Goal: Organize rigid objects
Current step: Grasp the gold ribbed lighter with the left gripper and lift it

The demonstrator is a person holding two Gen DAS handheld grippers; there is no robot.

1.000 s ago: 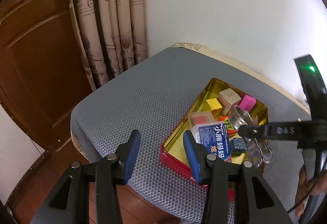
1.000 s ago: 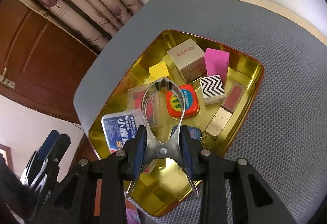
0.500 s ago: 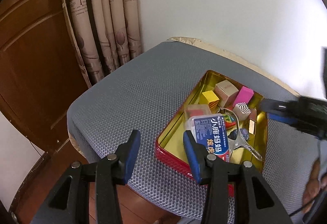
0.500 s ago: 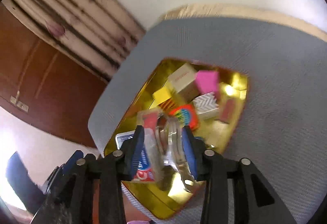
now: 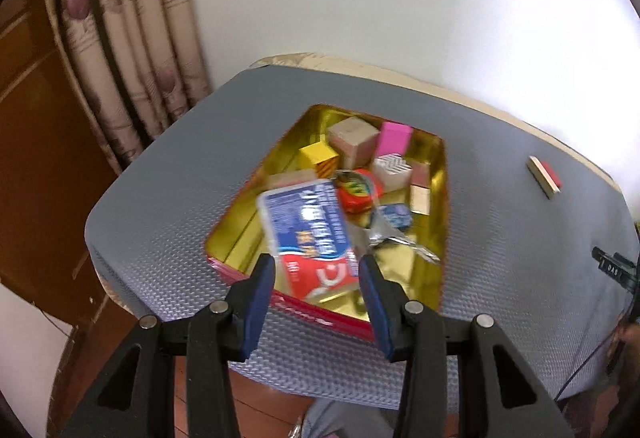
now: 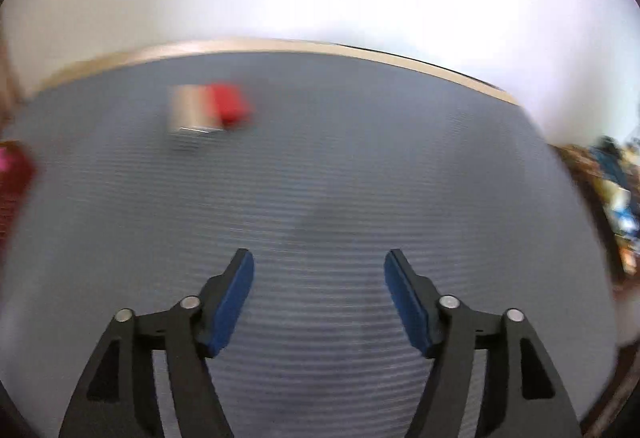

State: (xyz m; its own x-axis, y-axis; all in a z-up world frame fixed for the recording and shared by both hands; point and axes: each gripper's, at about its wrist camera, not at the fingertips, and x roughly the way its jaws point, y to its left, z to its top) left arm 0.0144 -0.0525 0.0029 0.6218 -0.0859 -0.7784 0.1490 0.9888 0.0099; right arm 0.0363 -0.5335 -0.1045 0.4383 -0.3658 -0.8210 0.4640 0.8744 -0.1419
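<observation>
A gold tin [image 5: 438, 174] sits mid-tabletop, already crowded: a blue-and-red box [image 5: 310, 238] near its front, a beige cube [image 5: 354, 144], pink block [image 5: 394, 138], yellow block [image 5: 320, 158], zigzag block [image 5: 392, 168], red-and-green tin [image 5: 360, 190] and a metal clip [image 5: 394, 238] lying loose inside. One piece is left outside, a red-and-tan block [image 5: 544, 176] on the grey tabletop [image 5: 180, 178], well apart to the tin's right. The right gripper [image 6: 319, 290], blurred in motion, faces that block [image 6: 212, 110] from a distance; its jaws have just been opening and now stand wide with nothing between them. The left gripper [image 5: 318, 290] hovers at the tin's near edge, jaws partly open and empty, the blue-and-red box showing beyond them. By appearances, most of the sorting is done and the stray block is the last to go in.
</observation>
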